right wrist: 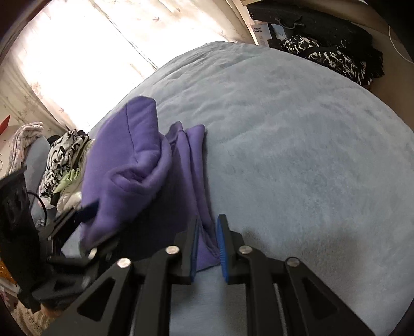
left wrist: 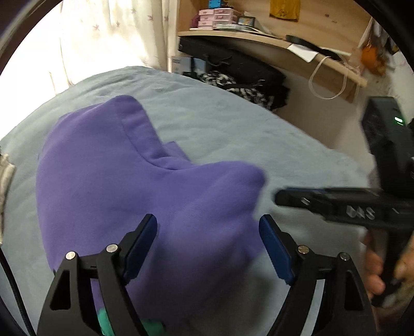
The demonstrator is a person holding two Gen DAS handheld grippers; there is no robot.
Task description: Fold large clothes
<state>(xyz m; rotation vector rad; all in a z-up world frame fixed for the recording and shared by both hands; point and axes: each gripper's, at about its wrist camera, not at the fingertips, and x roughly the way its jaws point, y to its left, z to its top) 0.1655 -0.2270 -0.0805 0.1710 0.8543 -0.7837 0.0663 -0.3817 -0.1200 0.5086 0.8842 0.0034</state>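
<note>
- A soft blue bed (right wrist: 297, 144) fills the room's middle, by a bright curtained window (right wrist: 77, 59).
- One purple hoodie (left wrist: 116, 181) lies on it, under and ahead of both pairs of fingers.
- Left gripper (left wrist: 208, 248): fingers spread wide, holding nothing.
- Right gripper (right wrist: 207, 248): fingers a little apart, purple cloth between them.

The hoodie (left wrist: 108, 181) is showing up solid purple, with a bit of teal-green (left wrist: 103, 320) peeking out at its near edge. The bed cover (right wrist: 297, 155) is looking pale grey-blue all over. Both grippers are black with blue pads (left wrist: 275, 252), same on the right one (right wrist: 222, 248). A black-and-white squiggly print garment (right wrist: 328, 59) is sitting by the bed's far corner, another zebra-ish one (right wrist: 64, 155) is lying with something lime green. The curtain (left wrist: 103, 33) is glowing cream with faint pinkish flowers, and pink boxes (left wrist: 216, 17) are stacking on the light wood shelf (left wrist: 258, 38).
</note>
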